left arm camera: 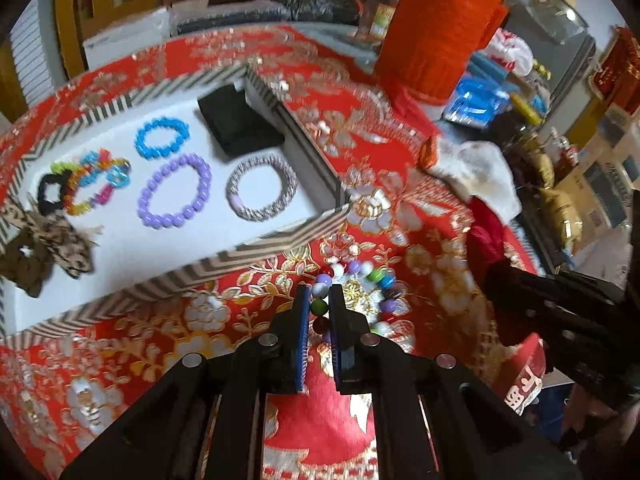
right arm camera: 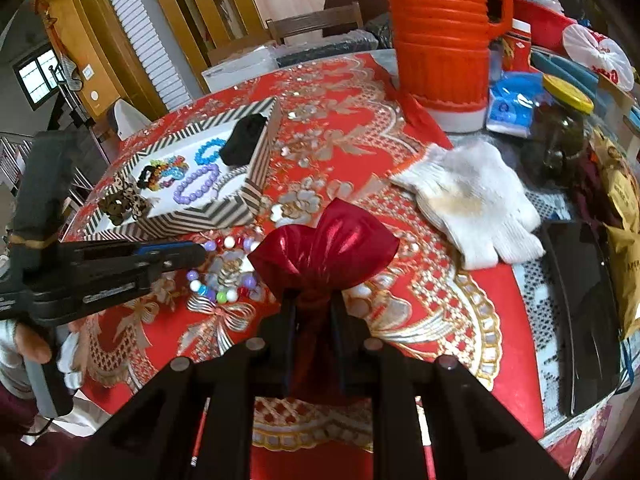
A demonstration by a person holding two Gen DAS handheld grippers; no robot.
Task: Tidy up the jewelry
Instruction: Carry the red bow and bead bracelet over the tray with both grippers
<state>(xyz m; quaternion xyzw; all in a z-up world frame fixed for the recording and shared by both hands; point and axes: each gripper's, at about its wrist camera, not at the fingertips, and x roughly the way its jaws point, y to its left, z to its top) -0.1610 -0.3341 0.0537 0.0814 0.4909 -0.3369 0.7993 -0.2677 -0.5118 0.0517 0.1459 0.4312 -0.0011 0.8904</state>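
Observation:
A multicolour bead bracelet point(left arm camera: 376, 280) lies on the red floral tablecloth just in front of a chevron-striped box point(left arm camera: 280, 240). My left gripper point(left arm camera: 320, 296) points down at the bracelet's near side, its pads pressed on a green bead. In the right wrist view this gripper point(right arm camera: 200, 254) comes in from the left over the same bracelet point(right arm camera: 224, 272). My right gripper point(right arm camera: 314, 300) is shut on the gathered neck of a shiny red pouch point(right arm camera: 324, 240), beside the bracelet. The box holds a blue bracelet point(left arm camera: 162, 138), a purple one point(left arm camera: 174, 192) and a grey woven one point(left arm camera: 262, 188).
Also in the box are a colourful chain bracelet point(left arm camera: 96, 180), a leopard-print scrunchie point(left arm camera: 52, 248) and a black pad point(left arm camera: 238, 120). An orange jug point(right arm camera: 440, 40), a white work glove point(right arm camera: 472, 200), a yellow-lidded jar point(right arm camera: 564, 128) and a black tray point(right arm camera: 580, 312) crowd the right side.

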